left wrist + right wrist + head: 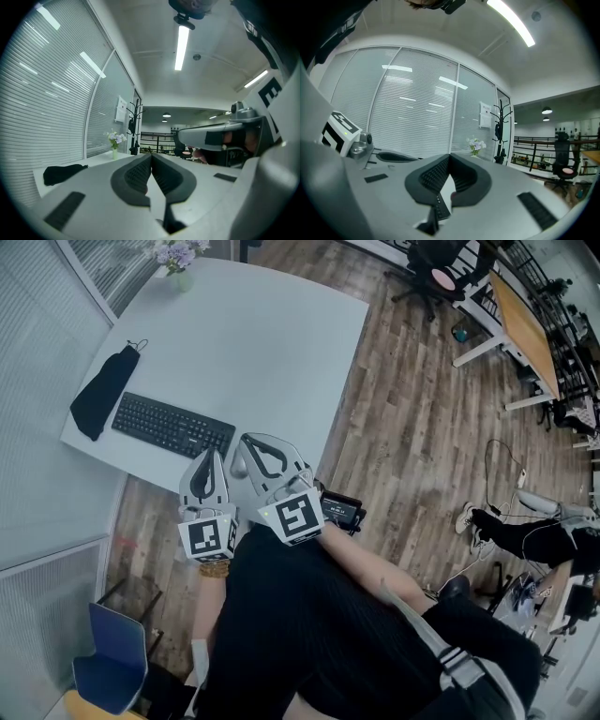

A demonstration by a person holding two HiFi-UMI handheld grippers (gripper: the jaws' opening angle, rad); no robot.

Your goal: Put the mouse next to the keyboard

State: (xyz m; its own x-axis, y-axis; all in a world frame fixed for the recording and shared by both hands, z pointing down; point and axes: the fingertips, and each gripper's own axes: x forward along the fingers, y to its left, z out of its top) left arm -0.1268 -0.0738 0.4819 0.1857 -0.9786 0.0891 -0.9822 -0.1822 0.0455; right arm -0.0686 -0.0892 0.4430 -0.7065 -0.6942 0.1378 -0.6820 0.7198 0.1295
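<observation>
A black keyboard [173, 425] lies near the front left edge of the white table [253, 343]. A black soft pouch with a cord loop [105, 390] lies left of it and also shows in the left gripper view [63, 173]. I see no mouse in the open. Both grippers hover side by side at the table's near edge, just right of the keyboard. The left gripper [212, 456] [151, 155] is shut with nothing in it. The right gripper [246, 442] [449, 156] has its tips together, also empty; keyboard keys [439, 202] show below its jaws.
A small vase of flowers [178, 263] [115, 140] [475, 146] stands at the table's far corner by the blinds. A blue chair [112, 657] is at lower left. An office chair [436, 277] and wooden desks [525, 324] stand across the wood floor.
</observation>
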